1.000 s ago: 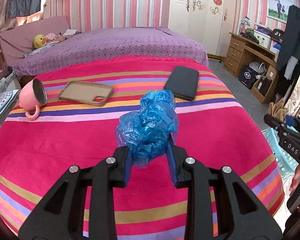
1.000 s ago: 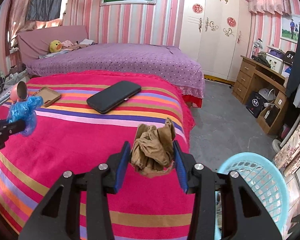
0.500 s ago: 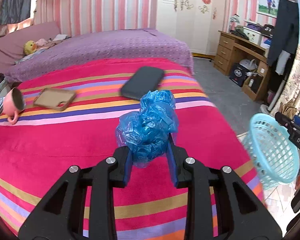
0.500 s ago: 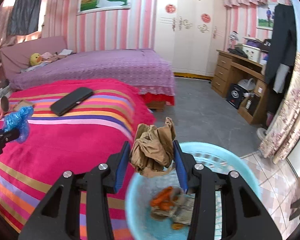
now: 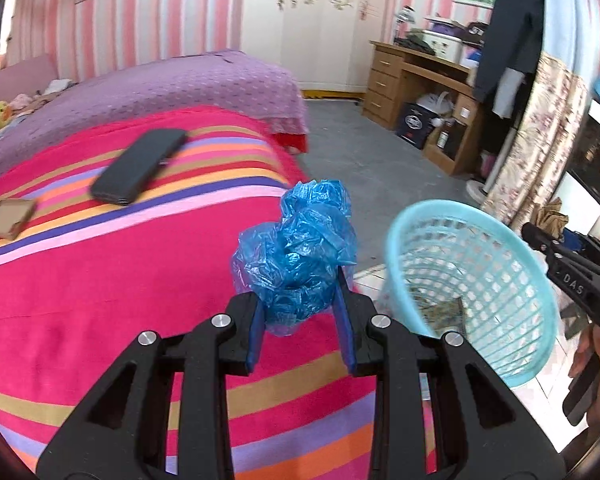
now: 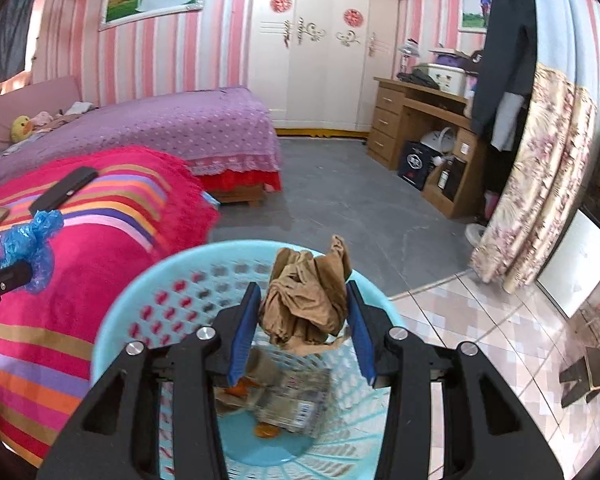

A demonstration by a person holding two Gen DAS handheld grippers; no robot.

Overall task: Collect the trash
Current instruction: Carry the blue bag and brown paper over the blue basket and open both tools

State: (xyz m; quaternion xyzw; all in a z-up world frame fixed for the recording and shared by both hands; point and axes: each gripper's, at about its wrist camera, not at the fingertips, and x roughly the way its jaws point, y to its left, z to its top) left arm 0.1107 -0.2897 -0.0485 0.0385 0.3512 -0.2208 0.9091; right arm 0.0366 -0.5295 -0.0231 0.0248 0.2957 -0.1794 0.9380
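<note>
My left gripper (image 5: 298, 320) is shut on a crumpled blue plastic bag (image 5: 296, 252) and holds it above the striped bedspread's right edge, left of the light blue basket (image 5: 512, 240). My right gripper (image 6: 302, 332) is shut on a crumpled brown wad (image 6: 306, 296) and holds it over the basket's (image 6: 140, 280) opening. Paper and orange scraps (image 6: 284, 400) lie in the basket's bottom. The blue bag also shows at the left of the right wrist view (image 6: 28, 248). The right gripper's tip with the brown wad (image 5: 552, 220) shows at the right of the left wrist view.
A black phone (image 5: 140, 166) and a brown phone case (image 5: 10, 220) lie on the striped bedspread (image 5: 100, 280). A purple bed (image 6: 160, 120) stands behind. A wooden desk (image 6: 420, 120), a hanging floral curtain (image 6: 540, 180) and grey floor (image 6: 340, 200) lie to the right.
Both grippers have swung right, away from the bed. The right gripper with the brown wad has come over the basket's opening. The left gripper with the blue bag has neared the basket.
</note>
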